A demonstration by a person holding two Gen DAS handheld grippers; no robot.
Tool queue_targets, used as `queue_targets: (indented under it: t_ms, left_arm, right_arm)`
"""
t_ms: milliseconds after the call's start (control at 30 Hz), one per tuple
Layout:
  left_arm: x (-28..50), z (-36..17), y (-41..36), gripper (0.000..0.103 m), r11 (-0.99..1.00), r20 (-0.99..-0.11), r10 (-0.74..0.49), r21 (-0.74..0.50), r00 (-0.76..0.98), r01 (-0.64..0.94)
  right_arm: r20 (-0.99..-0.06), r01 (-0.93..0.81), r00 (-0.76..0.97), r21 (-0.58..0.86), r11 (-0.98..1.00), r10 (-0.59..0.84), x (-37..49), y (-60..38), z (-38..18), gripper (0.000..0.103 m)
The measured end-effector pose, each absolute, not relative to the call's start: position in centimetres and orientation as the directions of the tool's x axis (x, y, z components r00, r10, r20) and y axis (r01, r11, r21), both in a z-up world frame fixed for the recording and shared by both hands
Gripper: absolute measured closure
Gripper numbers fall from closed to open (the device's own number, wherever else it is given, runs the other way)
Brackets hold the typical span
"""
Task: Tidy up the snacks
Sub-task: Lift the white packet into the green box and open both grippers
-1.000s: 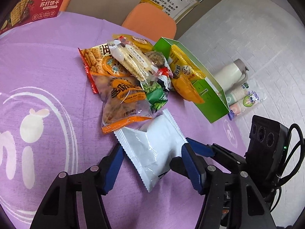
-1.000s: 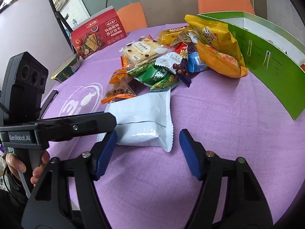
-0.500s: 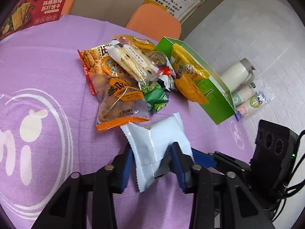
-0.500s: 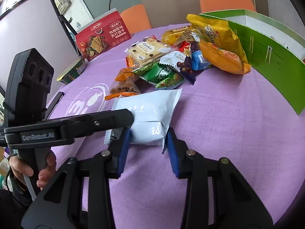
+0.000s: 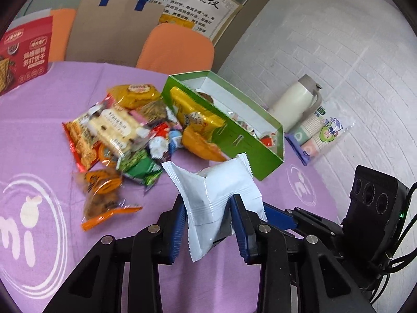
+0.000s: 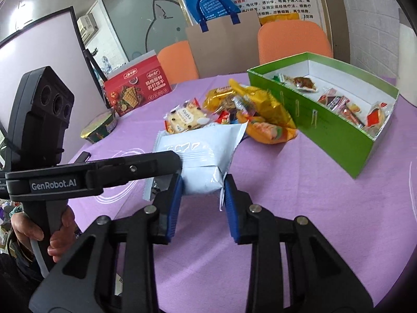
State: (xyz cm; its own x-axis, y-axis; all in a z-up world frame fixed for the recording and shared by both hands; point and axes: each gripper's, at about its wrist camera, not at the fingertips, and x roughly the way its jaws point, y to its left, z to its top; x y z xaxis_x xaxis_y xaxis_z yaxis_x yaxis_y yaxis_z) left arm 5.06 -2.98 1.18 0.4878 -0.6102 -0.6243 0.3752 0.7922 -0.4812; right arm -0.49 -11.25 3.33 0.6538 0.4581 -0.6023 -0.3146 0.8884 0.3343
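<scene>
A white snack packet (image 5: 219, 190) (image 6: 200, 154) is held up off the purple tablecloth by both grippers. My left gripper (image 5: 208, 216) is shut on one end of it, and my right gripper (image 6: 202, 185) is shut on the other end. A pile of several mixed snack packets (image 5: 122, 133) (image 6: 234, 107) lies beyond it. To the right of the pile stands an open green box (image 5: 247, 140) (image 6: 336, 127) with several small snacks inside.
A red cracker box (image 5: 23, 54) (image 6: 138, 88) stands at the far left. A white flask (image 5: 297, 101) and a sleeve of paper cups (image 5: 320, 133) stand behind the green box. A foil-lidded bowl (image 6: 97, 130) sits at the table's left edge. Orange chairs (image 6: 294, 41) stand behind.
Both grippers went from open around the white packet to shut on its two ends. The packet has been lifted off the cloth and carried nearer the green box.
</scene>
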Motion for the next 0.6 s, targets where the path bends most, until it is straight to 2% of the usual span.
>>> queue_targets:
  t_ms: [167, 600]
  left_arm:
    - [7.2, 3.4, -6.9, 0.069, 0.772, -0.61, -0.633, -0.452, 0.477, 0.446]
    - [16.3, 5.5, -17.2, 0.069, 0.725, -0.632, -0.661, -0.396, 0.405, 0.564]
  right_arm:
    - [-0.564, -0.245, 0.716, 0.35, 0.904, 0.412, 0.6, -14.6, 4.7, 0.069]
    - [-0.538, -0.066, 0.797, 0.371, 0.926, 0.273, 6.8, -22.6, 5.5, 0.069]
